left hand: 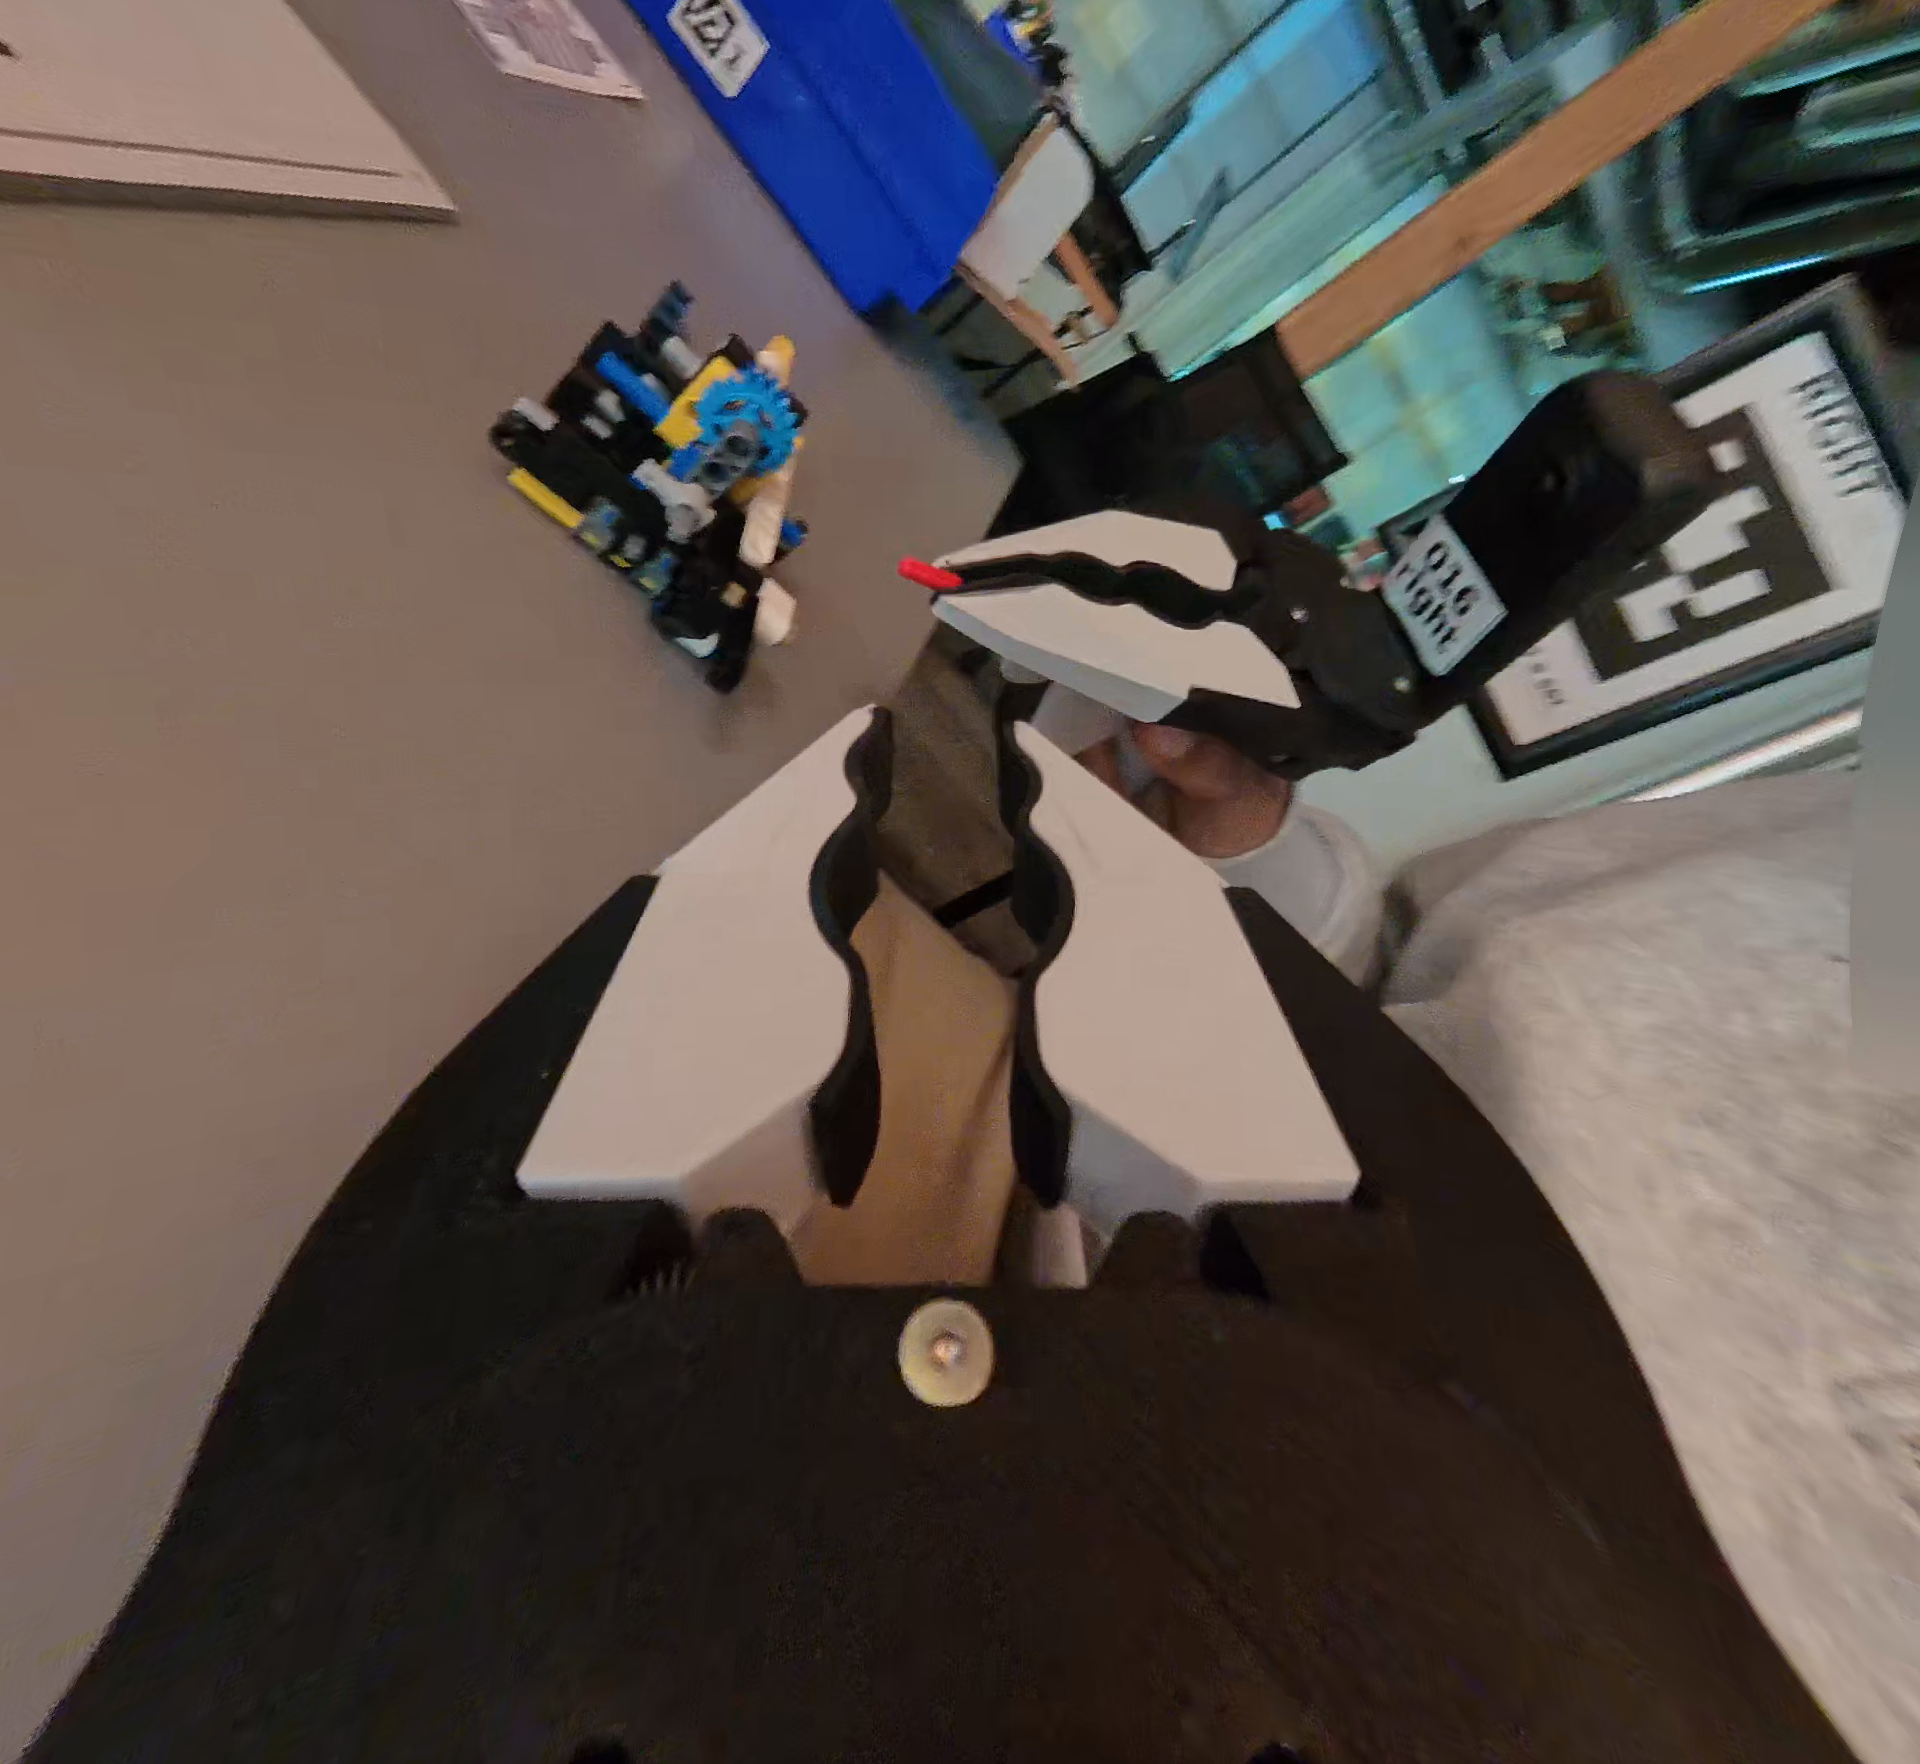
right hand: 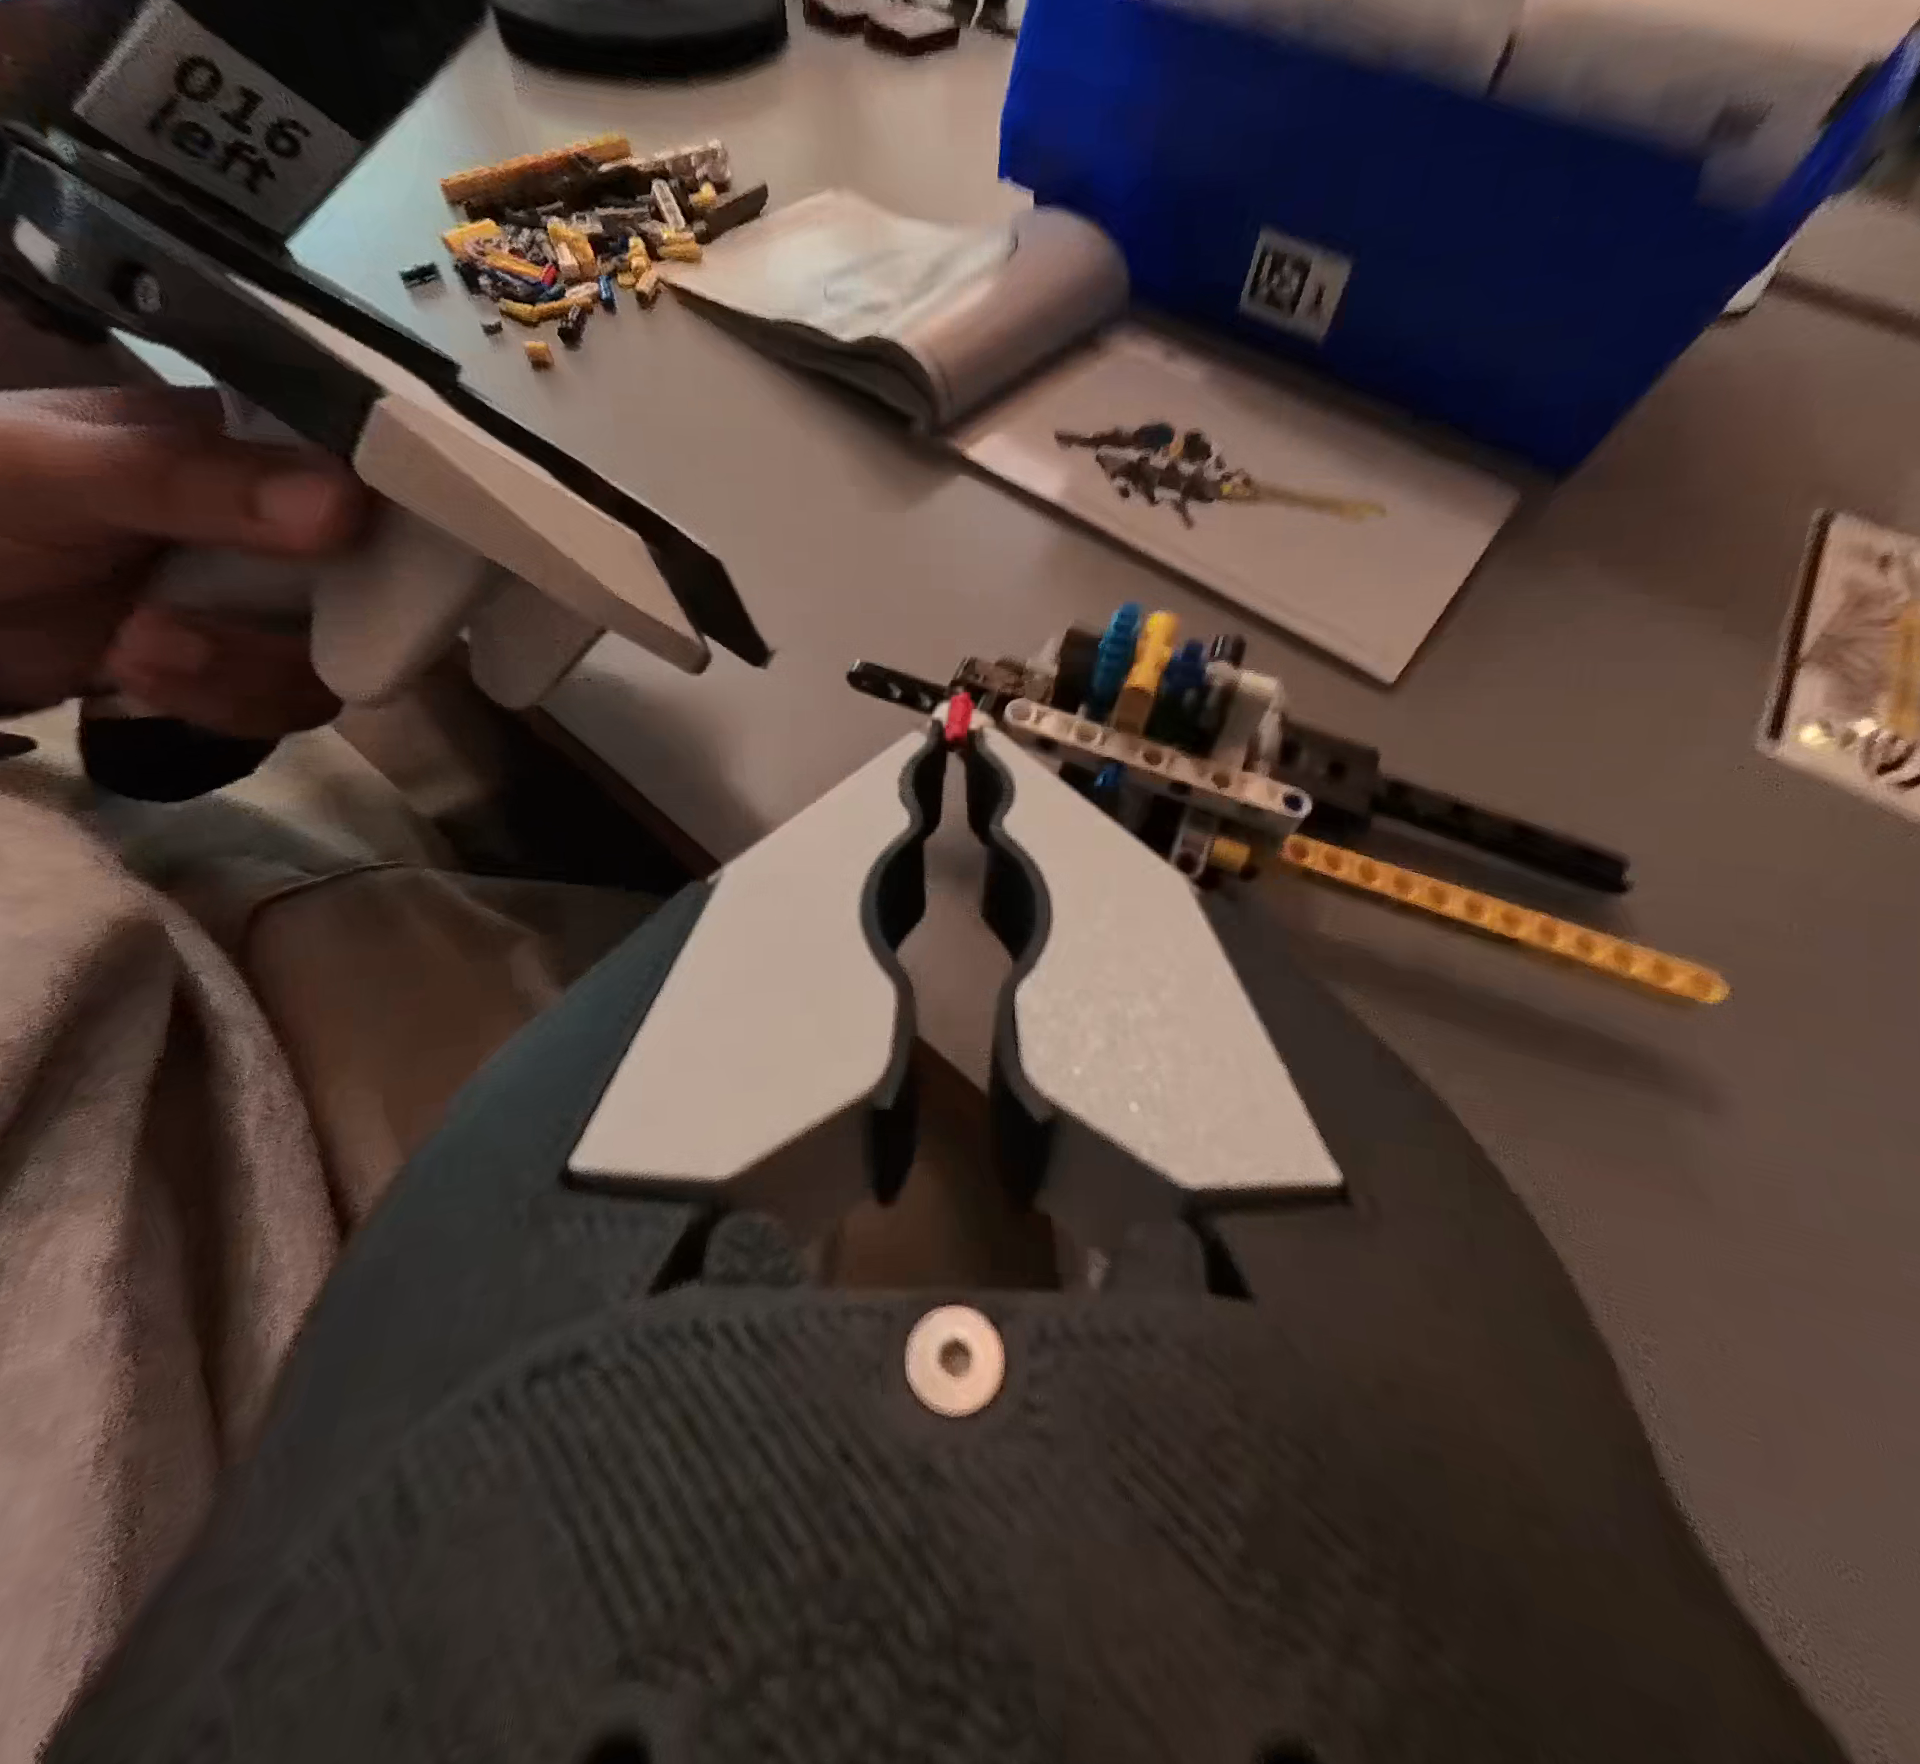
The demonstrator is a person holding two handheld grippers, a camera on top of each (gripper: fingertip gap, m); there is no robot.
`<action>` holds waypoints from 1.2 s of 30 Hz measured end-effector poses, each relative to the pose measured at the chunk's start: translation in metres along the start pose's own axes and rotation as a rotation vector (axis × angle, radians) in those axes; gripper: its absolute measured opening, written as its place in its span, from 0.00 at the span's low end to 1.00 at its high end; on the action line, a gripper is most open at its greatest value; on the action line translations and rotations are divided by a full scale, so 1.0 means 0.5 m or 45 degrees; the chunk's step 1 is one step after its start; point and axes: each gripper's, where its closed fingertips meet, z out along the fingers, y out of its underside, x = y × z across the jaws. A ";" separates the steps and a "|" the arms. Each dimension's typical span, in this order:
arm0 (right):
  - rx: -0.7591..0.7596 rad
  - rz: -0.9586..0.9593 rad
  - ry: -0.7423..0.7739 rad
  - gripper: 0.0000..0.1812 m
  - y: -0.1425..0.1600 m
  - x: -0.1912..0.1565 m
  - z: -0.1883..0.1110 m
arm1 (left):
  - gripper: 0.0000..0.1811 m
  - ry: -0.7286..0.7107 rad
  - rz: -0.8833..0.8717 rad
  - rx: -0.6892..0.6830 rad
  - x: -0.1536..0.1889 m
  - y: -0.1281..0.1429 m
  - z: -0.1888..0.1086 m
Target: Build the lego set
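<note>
Nearest in my right wrist view: right gripper (right hand: 957, 740), fingers drawn nearly together and pinching a small red lego pin (right hand: 959, 715) at the very tips, the pin poking out past them toward 12 o'clock. In my left wrist view: left gripper (left hand: 940, 727), fingers spread with a clear gap and nothing between them, held off the table's edge. At 10 o'clock from my right tips that same left gripper shows from the side, close by but apart. Just beyond the pin, running off toward 3 o'clock: partly built lego model (right hand: 1174, 738) lying on the grey table (right hand: 831, 509), black and white beams with blue and yellow gears on top, a long yellow beam (right hand: 1496, 919) trailing toward 4 o'clock. Farther, at 12 to 1 o'clock: open instruction booklet (right hand: 1236, 509), pages curled. At 11 o'clock: heap of loose lego pieces (right hand: 592, 228), yellow, black and grey. Farthest, at 1 o'clock: blue bin (right hand: 1403, 187) touching the booklet's far edge.
</note>
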 end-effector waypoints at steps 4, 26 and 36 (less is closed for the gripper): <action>-0.019 0.067 -0.024 0.01 0.008 0.002 0.005 | 0.05 -0.167 0.062 -0.027 -0.037 0.005 0.003; 0.059 0.304 -0.101 0.01 0.018 -0.071 0.040 | 0.15 -0.223 0.312 -0.128 -0.052 -0.048 -0.025; 0.208 0.323 0.194 0.01 0.015 -0.060 0.041 | 0.16 0.033 0.293 -0.248 -0.049 -0.037 0.001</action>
